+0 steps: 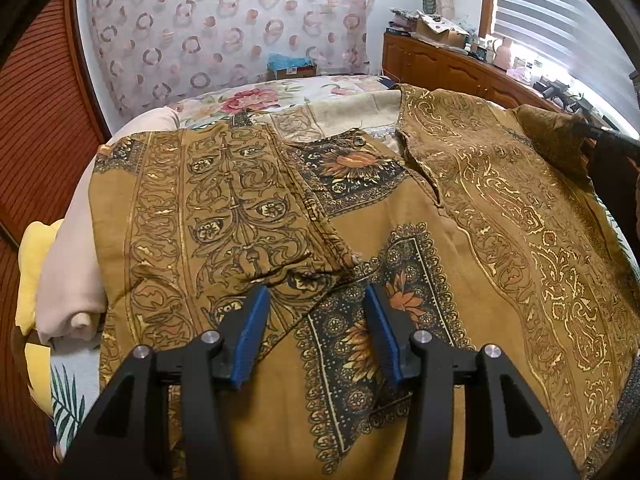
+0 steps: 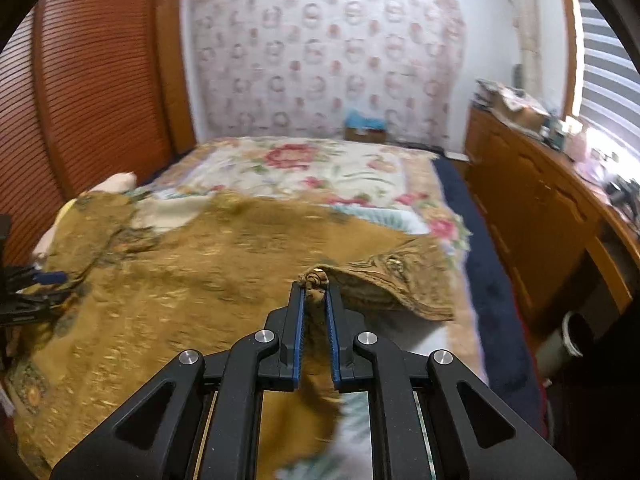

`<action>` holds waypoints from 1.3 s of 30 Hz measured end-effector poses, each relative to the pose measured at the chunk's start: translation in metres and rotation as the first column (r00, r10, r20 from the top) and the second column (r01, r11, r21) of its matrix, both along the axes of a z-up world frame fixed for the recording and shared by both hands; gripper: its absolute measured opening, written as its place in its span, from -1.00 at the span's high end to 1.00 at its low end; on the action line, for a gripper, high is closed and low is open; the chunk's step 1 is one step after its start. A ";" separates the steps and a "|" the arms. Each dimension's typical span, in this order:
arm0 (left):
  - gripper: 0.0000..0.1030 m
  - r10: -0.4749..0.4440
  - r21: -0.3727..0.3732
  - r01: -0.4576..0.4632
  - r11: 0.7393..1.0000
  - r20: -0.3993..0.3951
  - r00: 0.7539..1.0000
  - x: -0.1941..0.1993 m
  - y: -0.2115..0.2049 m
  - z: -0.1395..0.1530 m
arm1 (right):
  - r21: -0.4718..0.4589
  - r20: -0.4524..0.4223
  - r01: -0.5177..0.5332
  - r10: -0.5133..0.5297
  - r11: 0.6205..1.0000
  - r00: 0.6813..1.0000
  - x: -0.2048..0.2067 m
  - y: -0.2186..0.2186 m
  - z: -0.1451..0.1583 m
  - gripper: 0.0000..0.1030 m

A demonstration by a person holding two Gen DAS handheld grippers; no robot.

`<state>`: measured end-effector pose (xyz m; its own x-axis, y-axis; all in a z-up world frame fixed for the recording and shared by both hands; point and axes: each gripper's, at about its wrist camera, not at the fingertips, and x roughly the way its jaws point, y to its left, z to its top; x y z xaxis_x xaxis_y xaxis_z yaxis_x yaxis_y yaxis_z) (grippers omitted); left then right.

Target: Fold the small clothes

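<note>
A mustard-brown printed garment (image 1: 400,208) with black and gold ornament lies spread on the bed. Its left sleeve (image 1: 224,208) is folded in over the body. My left gripper (image 1: 316,300) hovers open just above that folded sleeve's lower edge, its blue pads apart with nothing pinched. In the right wrist view the same garment (image 2: 180,280) covers the near bed, and my right gripper (image 2: 314,286) is shut on a bunched corner of it, lifting that edge off the bedspread. The left gripper's blue pad (image 2: 48,278) shows at the far left there.
The floral bedspread (image 2: 304,168) reaches the patterned back wall. Folded beige and yellow cloths (image 1: 68,272) lie at the bed's left edge. A wooden dresser (image 2: 532,208) with clutter runs along the right, beyond a dark blue strip of floor (image 2: 492,280). A ribbed wooden door (image 2: 88,92) stands left.
</note>
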<state>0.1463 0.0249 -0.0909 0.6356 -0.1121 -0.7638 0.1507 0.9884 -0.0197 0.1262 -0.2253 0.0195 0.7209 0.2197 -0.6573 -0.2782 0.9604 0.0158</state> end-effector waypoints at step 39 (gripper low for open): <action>0.04 -0.005 -0.068 0.027 0.997 0.297 0.955 -0.057 0.000 0.099 | 0.056 -0.201 0.219 -0.204 0.974 0.958 0.062 -0.052 -0.056 0.05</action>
